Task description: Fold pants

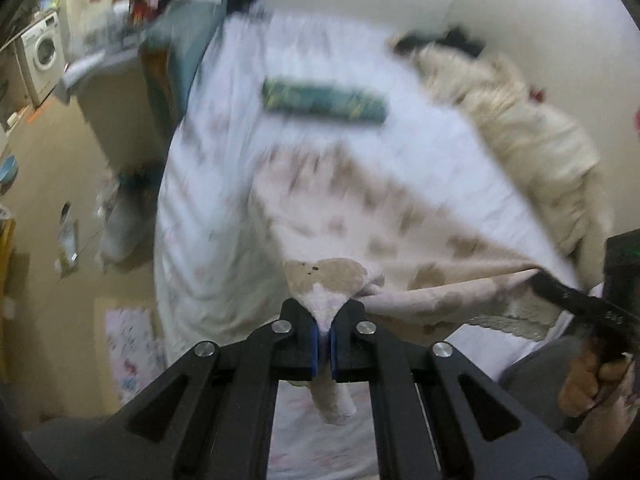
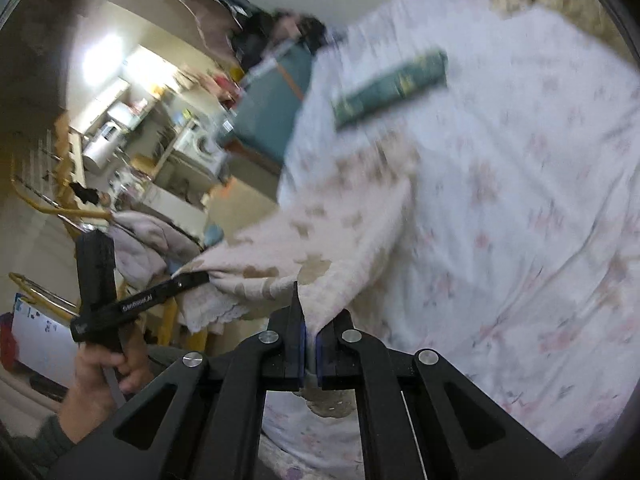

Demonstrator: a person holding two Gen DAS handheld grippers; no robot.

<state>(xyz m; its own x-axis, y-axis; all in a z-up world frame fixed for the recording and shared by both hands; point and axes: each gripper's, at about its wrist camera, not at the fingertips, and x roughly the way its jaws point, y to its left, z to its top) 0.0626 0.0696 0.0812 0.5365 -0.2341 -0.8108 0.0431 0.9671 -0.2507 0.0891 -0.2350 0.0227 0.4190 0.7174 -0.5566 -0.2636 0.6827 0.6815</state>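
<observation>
We work over a bed [image 1: 224,208] covered in a white sheet with faint pink flowers; beyond it, toward ten o'clock in the left wrist view, a washing machine [image 1: 42,54] stands against the wall on a tan floor [image 1: 52,184]. A cream blanket [image 1: 516,120] is heaped at the bed's two o'clock side, and a dark green, yellow-flecked folded cloth [image 1: 324,104] lies flat on the sheet at twelve o'clock.

The pants [image 1: 384,216] are pale pink with blurred tan patches and a lace-trimmed hem that hangs below the stretched edge. They are lifted off the sheet at one end and stretched between our two tools, the rest trailing down onto the bed toward twelve o'clock.

Our left gripper [image 1: 324,340] has its fingers nearly closed, pinching a tan-patched corner of the pants between blue pads, with a tail of cloth hanging through below. Our right gripper [image 2: 310,354] is likewise clamped narrow on another corner. In the right wrist view the left tool shows at nine o'clock, bearing small white lettering too blurred to read.
</observation>
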